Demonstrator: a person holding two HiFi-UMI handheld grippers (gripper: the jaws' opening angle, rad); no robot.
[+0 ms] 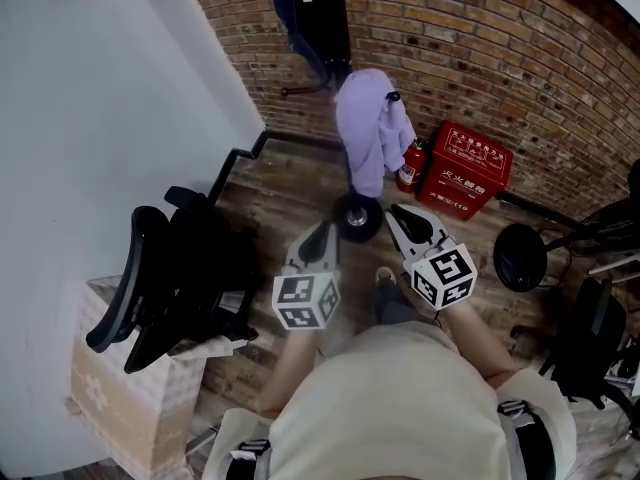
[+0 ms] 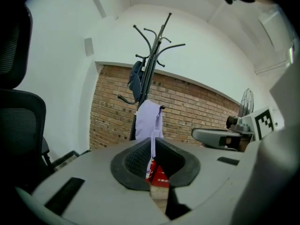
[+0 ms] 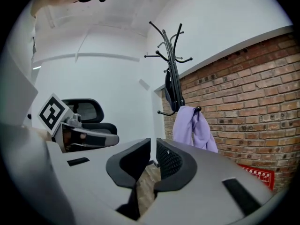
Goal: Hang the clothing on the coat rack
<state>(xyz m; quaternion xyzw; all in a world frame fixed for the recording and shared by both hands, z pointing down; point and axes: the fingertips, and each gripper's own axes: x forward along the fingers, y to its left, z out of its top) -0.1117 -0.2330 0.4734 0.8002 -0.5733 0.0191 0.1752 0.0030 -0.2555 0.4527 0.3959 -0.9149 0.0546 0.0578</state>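
The lilac garment [image 1: 370, 128], likely soft, light and limp and best pinched at a bunched fold near its top, hangs on a low hook of the coat rack [image 1: 357, 218] by the far wall, while the left gripper [image 1: 326, 230] and right gripper [image 1: 397, 211], nearer, stand clenched on nothing.

One coat rack [image 2: 151, 67]; two garments [image 1: 368, 128]; one extinguisher [image 1: 408, 165]

On the plank floor [image 1: 280, 193] stand the coat rack's base [image 1: 357, 217], a red box [image 1: 465, 168] and an extinguisher [image 1: 408, 165].
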